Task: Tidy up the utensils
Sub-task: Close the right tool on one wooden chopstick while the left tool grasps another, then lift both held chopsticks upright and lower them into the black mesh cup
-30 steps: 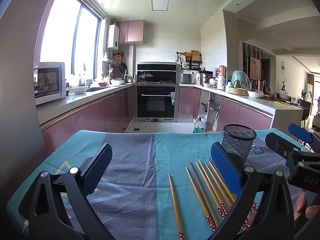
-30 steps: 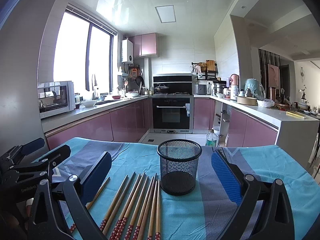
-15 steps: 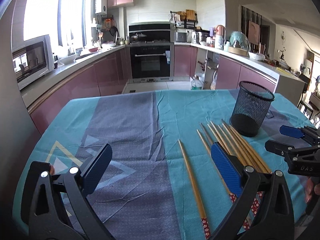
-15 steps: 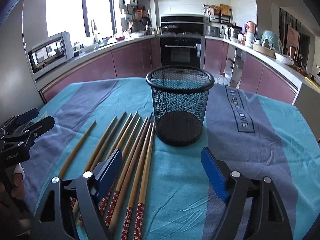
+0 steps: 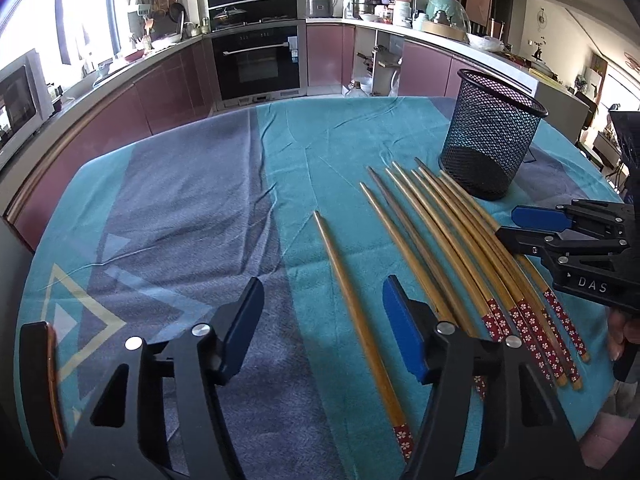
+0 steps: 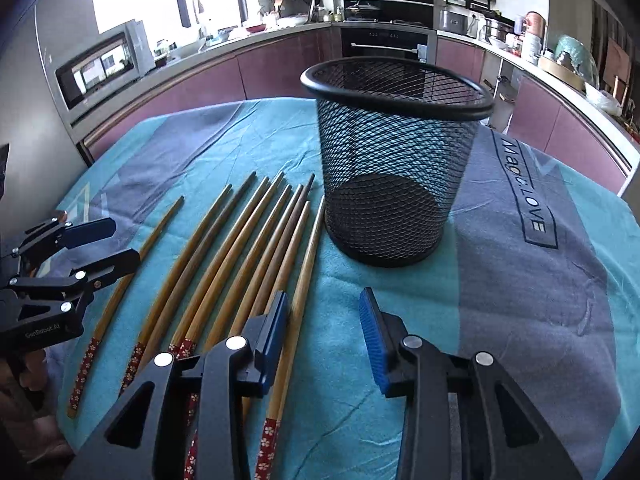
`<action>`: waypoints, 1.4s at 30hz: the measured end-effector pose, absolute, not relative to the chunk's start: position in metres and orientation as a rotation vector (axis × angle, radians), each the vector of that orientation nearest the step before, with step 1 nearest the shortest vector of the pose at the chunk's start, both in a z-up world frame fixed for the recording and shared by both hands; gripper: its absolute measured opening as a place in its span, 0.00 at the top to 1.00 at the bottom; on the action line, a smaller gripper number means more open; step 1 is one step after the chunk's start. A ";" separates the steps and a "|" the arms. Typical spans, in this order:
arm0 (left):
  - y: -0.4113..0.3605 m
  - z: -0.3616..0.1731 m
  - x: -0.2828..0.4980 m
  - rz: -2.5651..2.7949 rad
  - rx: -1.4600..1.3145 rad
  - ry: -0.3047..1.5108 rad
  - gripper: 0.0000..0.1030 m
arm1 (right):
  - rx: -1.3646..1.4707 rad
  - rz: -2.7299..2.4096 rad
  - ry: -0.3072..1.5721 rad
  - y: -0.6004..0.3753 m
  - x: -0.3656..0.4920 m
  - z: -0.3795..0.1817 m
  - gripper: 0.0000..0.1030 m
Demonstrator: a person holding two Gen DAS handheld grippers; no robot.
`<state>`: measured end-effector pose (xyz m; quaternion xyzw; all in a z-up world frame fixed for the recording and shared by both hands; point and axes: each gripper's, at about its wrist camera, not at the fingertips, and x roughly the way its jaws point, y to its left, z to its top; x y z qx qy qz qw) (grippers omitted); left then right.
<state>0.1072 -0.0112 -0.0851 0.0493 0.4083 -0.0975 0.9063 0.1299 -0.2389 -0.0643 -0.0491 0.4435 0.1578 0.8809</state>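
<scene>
Two grippers: both mine, both over the worktop, neither holding anything.
Worktop (image 5: 168, 200): covered by a teal and grey-blue cloth; it spreads out ahead of and beneath both my grippers.
Mesh cup (image 6: 394, 160): black wire holder, upright, straight ahead of my right gripper and just beyond its fingertips; from my left gripper it stands ahead and off to the right (image 5: 494, 136). I see nothing inside it.
Left gripper (image 5: 322, 330): jaws spread wide, low over the cloth, with the lone chopstick lying between the two blue pads and touching neither, as far as I can tell.
Right gripper (image 6: 322, 330): jaws moderately apart, its left pad just above the rightmost chopstick of the row, the right pad over bare cloth.
Chopstick row (image 6: 240, 252): wooden sticks lying side by side with red flowered ends toward me, tips pointing at the mesh cup; they sit left of and partly under my right gripper.
Lone chopstick (image 5: 356, 312): apart from the row, running forward between my left gripper's pads.
</scene>
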 end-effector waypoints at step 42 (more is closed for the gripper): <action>-0.014 0.122 0.132 -0.599 -0.204 0.432 0.93 | 0.145 0.552 0.453 -0.316 0.133 0.110 0.95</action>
